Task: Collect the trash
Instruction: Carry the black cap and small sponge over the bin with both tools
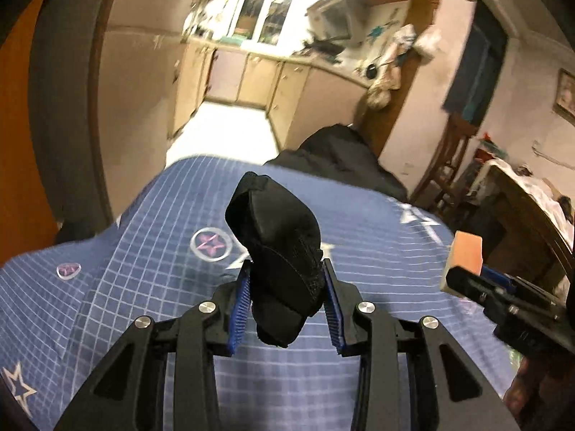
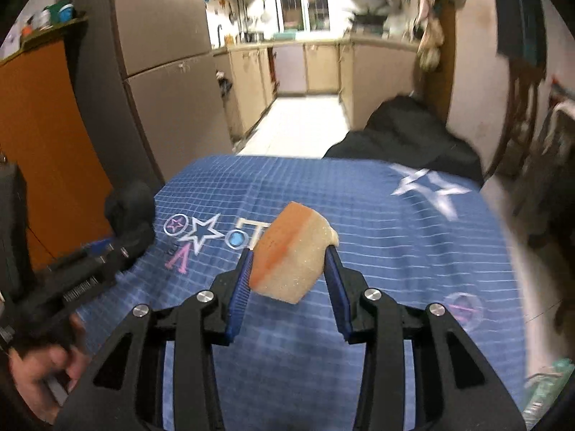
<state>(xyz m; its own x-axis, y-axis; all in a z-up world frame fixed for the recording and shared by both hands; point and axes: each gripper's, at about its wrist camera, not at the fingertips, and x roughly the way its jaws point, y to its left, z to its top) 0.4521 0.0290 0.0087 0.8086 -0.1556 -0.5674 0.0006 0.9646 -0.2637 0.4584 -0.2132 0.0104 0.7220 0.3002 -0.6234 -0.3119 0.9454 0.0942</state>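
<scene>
In the left wrist view my left gripper (image 1: 286,269) is shut on a crumpled black wad (image 1: 276,251), which sticks up between the blue pads above the blue checked cloth (image 1: 143,287). My right gripper (image 2: 290,256) is shut on a piece of sponge (image 2: 293,258), orange on one face and pale beige on the other, also lifted off the cloth (image 2: 395,269). The sponge (image 1: 465,251) and right gripper show at the right edge of the left wrist view. At the left of the right wrist view are the black wad (image 2: 131,212) and a hand (image 2: 39,370).
The cloth carries white stars and round badges. A black bag or garment (image 2: 406,136) lies at its far edge. Behind are a kitchen aisle with beige cabinets (image 2: 309,68), a grey fridge (image 2: 169,82), an orange cupboard (image 2: 46,151), and a wooden chair (image 1: 449,165) and table at the right.
</scene>
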